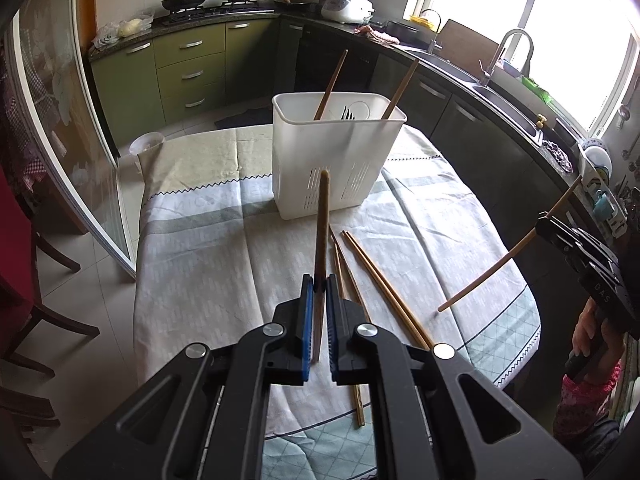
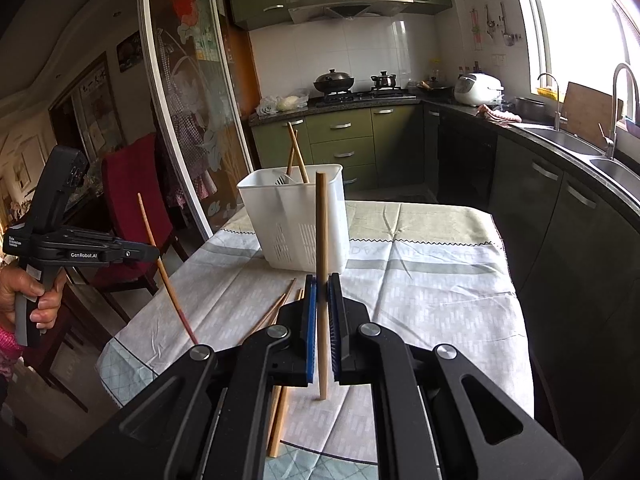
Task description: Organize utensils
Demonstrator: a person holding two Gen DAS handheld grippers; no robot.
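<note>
A white slotted utensil holder (image 1: 332,160) stands on the table, with two chopsticks (image 1: 330,86) and a dark fork inside; it also shows in the right wrist view (image 2: 296,220). My left gripper (image 1: 320,284) is shut on a brown chopstick (image 1: 322,232), held upright above the table in front of the holder. My right gripper (image 2: 323,284) is shut on a light wooden chopstick (image 2: 321,240), also upright. Each gripper shows in the other's view, the right one (image 1: 548,220) at far right, the left one (image 2: 154,254) at far left. Several loose chopsticks (image 1: 380,284) lie on the cloth.
The table wears a pale patterned cloth (image 1: 200,272). A red-covered chair (image 2: 132,200) stands at its left side by a glass sliding door (image 2: 180,120). Green kitchen cabinets (image 1: 192,72), a stove with pots and a sink counter (image 2: 580,140) run behind and to the right.
</note>
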